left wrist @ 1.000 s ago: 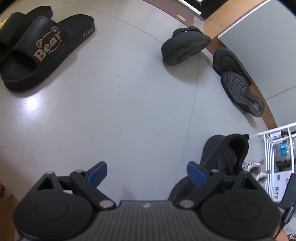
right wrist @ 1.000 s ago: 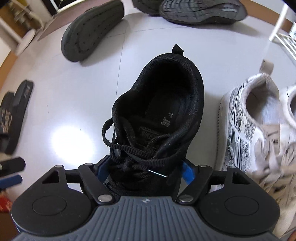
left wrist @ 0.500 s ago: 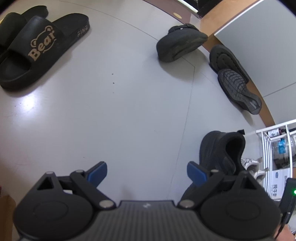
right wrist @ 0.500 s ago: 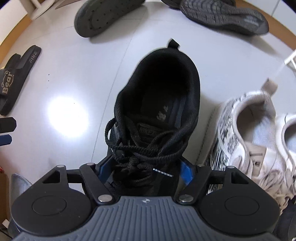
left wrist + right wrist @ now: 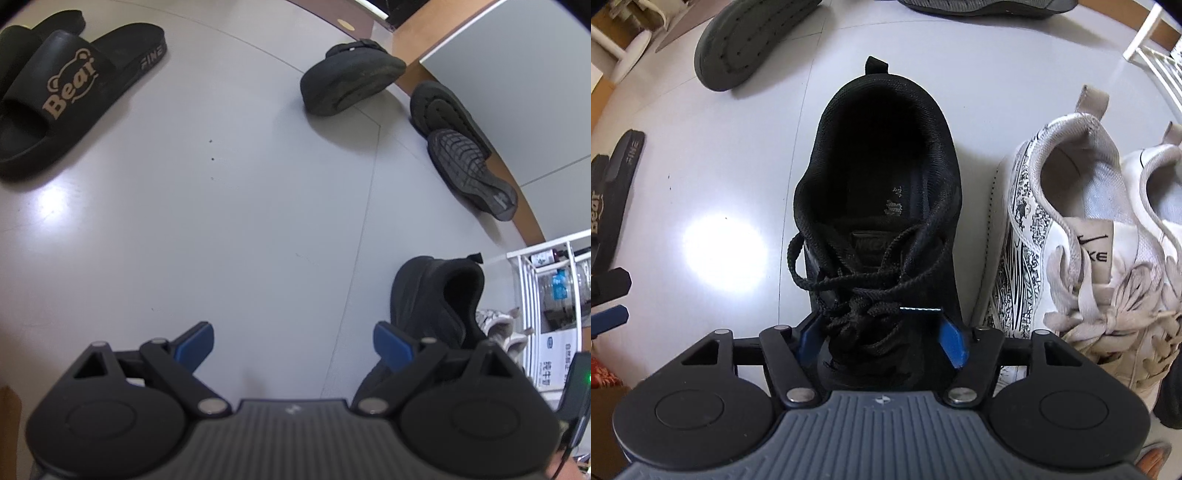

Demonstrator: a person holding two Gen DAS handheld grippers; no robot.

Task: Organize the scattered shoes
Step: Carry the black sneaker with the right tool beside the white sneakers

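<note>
My right gripper (image 5: 881, 332) is shut on a black lace-up sneaker (image 5: 882, 184), its blue pads (image 5: 953, 343) pressing the sides at the laces. The sneaker's heel points away and it stands close beside a pair of white patterned sneakers (image 5: 1052, 221). In the left wrist view the same black sneaker (image 5: 436, 295) shows at the lower right. My left gripper (image 5: 291, 332) hangs open over bare grey floor with nothing between its fingers; its tips (image 5: 609, 295) show at the left edge of the right wrist view.
Black "Bear" slides (image 5: 66, 92) lie at the far left. A black shoe tipped on its side (image 5: 351, 77) and two sole-up shoes (image 5: 469, 162) lie along the wooden skirting. A white wire rack (image 5: 535, 258) and a carton (image 5: 554, 354) stand at the right.
My right gripper carried the black sneaker nearer the white pair, which now fills more of the right side. The left gripper's view barely shifted.
</note>
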